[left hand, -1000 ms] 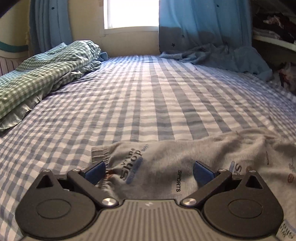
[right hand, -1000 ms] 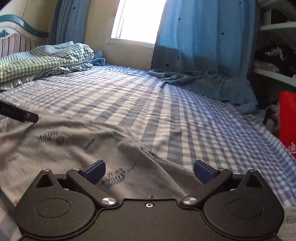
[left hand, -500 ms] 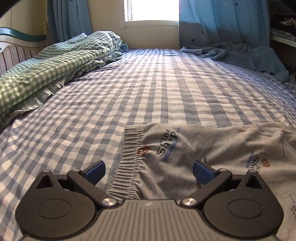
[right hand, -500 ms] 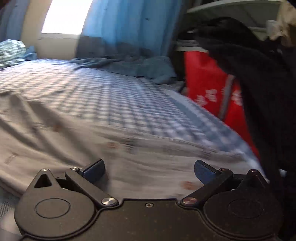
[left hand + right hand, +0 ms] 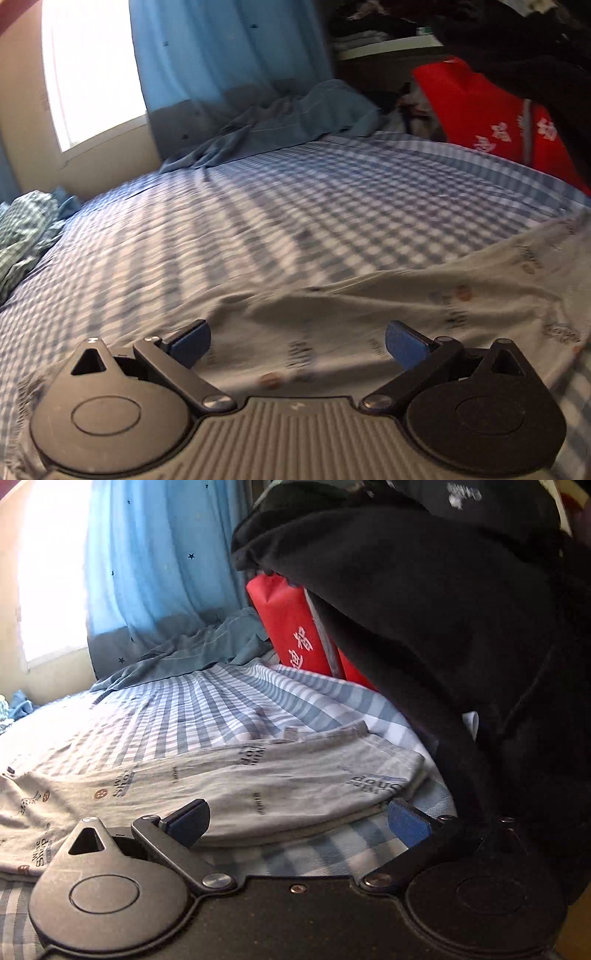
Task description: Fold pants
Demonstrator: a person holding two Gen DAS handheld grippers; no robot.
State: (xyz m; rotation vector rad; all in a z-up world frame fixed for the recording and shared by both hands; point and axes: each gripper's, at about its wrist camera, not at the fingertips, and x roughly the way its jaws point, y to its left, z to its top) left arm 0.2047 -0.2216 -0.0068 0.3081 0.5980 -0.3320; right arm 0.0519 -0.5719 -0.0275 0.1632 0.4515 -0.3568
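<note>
pants: grey, printed, lying flat on checked bed | left claw: spread apart, over pants | right claw: spread apart, at pants' edge

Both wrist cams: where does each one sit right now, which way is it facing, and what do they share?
Left wrist: low over the grey pants, facing the blue curtain; left gripper open.
Right wrist: low at the pants' hem end, facing the curtain; right gripper open, a black garment right, possibly the person's.
Shared: pants, checked sheet, curtain, red bag.
</note>
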